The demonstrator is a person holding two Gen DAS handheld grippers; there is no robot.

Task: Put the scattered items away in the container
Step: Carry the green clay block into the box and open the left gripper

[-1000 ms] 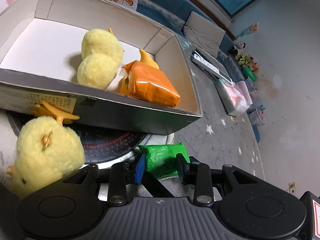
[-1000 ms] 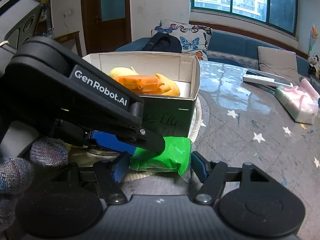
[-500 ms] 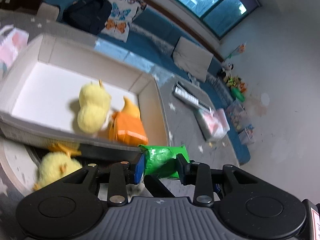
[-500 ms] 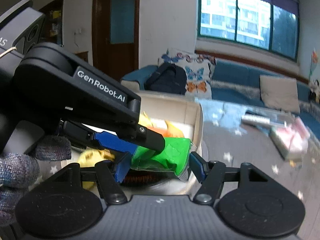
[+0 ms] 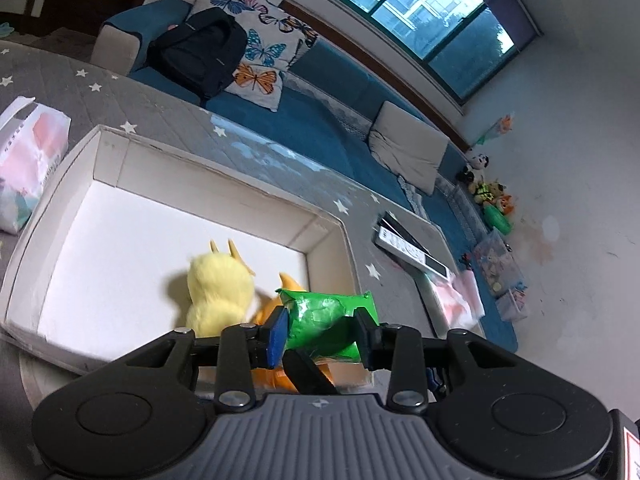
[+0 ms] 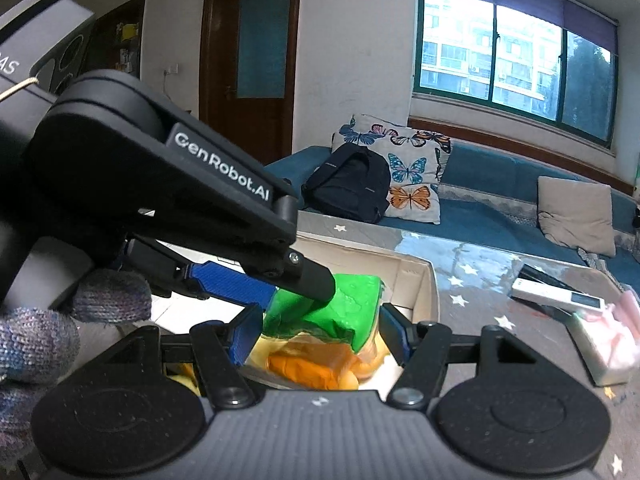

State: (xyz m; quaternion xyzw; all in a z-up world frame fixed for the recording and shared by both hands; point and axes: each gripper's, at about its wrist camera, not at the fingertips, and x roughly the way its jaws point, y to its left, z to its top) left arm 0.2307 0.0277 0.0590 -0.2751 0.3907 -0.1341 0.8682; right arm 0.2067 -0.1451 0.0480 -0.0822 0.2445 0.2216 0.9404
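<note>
Green packet (image 5: 326,322) looks light, squishy and crinkly-slick; both the left claw (image 5: 320,330) and right claw (image 6: 320,326) are pinching its middle, low-centre frame, over the box (image 5: 120,152).

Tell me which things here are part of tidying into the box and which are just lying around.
Part of the job:
green packet, held between both grippers
cardboard box
yellow plush chick in the box
orange packet in the box

Just lying about:
black backpack
butterfly cushion
remote
tissue pack
</note>
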